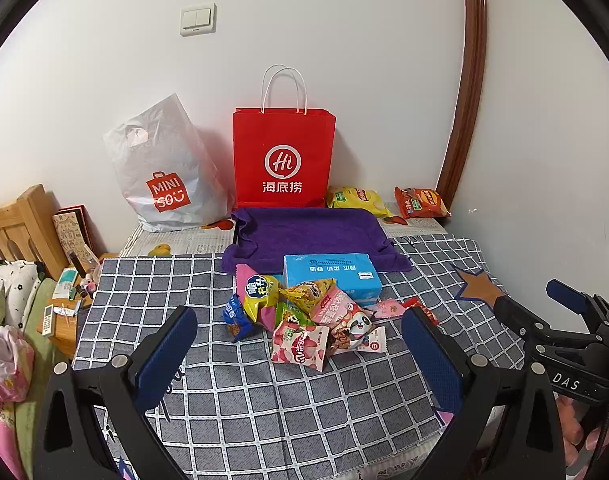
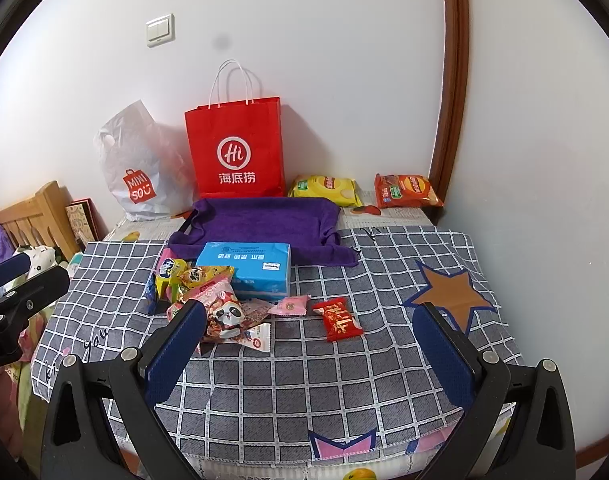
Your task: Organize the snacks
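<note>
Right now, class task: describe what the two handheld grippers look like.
The left gripper and right gripper match: black plastic frames with triangular cut-outs, silver screws, and textured blue pads. White "DAS" lettering marks the right gripper's body in the left view.

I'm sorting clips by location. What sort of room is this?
Probably a bedroom at home: a wooden bed frame with bedding stands beside the cloth-covered table, and shopping bags lean on the wall.

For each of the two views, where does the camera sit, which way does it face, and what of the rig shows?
Left wrist: on the left hand-held gripper, facing the wall over the snack pile; its open fingers and the right hand-held gripper show.
Right wrist: on the right hand-held gripper, further right, same facing; the left one at left edge.
Shared: red paper bag, blue tissue pack.
</note>
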Tool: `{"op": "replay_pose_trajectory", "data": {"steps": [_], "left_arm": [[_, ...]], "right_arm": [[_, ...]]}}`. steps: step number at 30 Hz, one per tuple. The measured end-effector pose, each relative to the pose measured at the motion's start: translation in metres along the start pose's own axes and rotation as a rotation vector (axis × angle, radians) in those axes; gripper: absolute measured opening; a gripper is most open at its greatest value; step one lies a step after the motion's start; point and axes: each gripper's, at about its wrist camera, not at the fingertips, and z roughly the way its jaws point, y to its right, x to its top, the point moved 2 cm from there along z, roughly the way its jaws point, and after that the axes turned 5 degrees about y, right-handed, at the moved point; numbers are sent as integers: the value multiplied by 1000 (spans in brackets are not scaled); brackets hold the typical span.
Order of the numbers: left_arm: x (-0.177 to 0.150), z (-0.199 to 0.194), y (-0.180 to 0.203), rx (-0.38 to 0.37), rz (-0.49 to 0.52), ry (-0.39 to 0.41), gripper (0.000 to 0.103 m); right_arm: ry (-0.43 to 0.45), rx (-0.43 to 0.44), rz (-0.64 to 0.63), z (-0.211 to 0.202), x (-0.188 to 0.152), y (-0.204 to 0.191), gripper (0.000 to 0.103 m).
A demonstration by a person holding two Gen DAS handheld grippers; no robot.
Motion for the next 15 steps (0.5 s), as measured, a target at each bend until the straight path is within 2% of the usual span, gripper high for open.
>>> {"op": "replay_pose_trajectory", "data": {"steps": [15], "left_arm": [[-4, 5, 7, -11, 1, -8, 102]], "right_arm": [[7, 9, -5, 2, -1, -1, 102]]}}
